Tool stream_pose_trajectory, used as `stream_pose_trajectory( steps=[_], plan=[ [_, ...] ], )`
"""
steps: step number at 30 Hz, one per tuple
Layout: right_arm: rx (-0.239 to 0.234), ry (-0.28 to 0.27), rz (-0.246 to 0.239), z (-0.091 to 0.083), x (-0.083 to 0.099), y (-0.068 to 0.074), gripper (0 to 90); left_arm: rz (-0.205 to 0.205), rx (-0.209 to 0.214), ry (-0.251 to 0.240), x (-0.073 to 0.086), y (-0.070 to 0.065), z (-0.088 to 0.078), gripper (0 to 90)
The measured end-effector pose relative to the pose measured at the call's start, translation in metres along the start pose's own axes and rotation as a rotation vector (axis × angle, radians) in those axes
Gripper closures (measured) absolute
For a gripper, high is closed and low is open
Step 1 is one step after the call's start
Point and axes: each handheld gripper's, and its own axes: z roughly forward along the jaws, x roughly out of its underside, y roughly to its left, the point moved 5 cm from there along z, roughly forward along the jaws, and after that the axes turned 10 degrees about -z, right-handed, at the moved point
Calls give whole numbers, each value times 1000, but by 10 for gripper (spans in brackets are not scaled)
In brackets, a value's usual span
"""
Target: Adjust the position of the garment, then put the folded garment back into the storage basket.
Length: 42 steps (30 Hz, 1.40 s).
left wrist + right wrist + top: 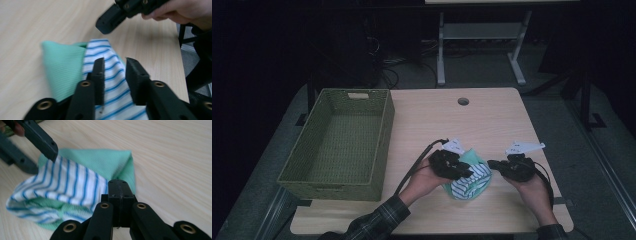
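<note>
A pale wooden table with rounded corners and a round cable hole near its far edge is seen from above. A large green woven rectangular basket is stood on the table's left side, reaching from the far edge nearly to the near edge.

Near the middle of the near edge, slightly toward the right, a folded cloth of mint-green knit and white fabric with blue stripes is laid flat on the table; the green part is turned toward the far edge and the striped part is folded over it.

The left claw is held low over the striped part, touching the cloth's left side in the high view. Its jaws are spread a little, with striped fabric seen in the gap, and no pinch on the cloth is made.

The right claw is held just beside the cloth's right edge. Its jaws are pressed together, with nothing between them. Whether its tip touches the cloth cannot be told.
</note>
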Motion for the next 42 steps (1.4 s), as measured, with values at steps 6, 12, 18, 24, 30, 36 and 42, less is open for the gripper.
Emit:
stream_pose_trajectory(
  steps=[6, 12, 18, 24, 30, 36, 42],
  plan=[
    [-31, -24, -24, 12, -19, 2, 899, -36, -54, -13, 2, 18, -23, 896],
    [-54, -31, -38, 29, -35, 4, 899, -67, -77, -4, 12, 28, -28, 896],
    [-79, -11, -56, 59, -46, 7, 900, -83, -118, 38, 25, 41, -19, 896],
    [-92, 45, -40, 78, -36, 7, 899, -95, -128, 107, 38, 47, 0, 897],
    [-101, 89, -44, 89, -26, 6, 900, -93, -162, 151, 47, 53, 8, 897],
    [-100, 99, -42, 90, -24, 7, 900, -83, -169, 147, 46, 52, 7, 897],
    [-59, 36, -34, 72, -32, -2, 899, -81, -144, 103, 40, 40, -9, 897]
  ],
)
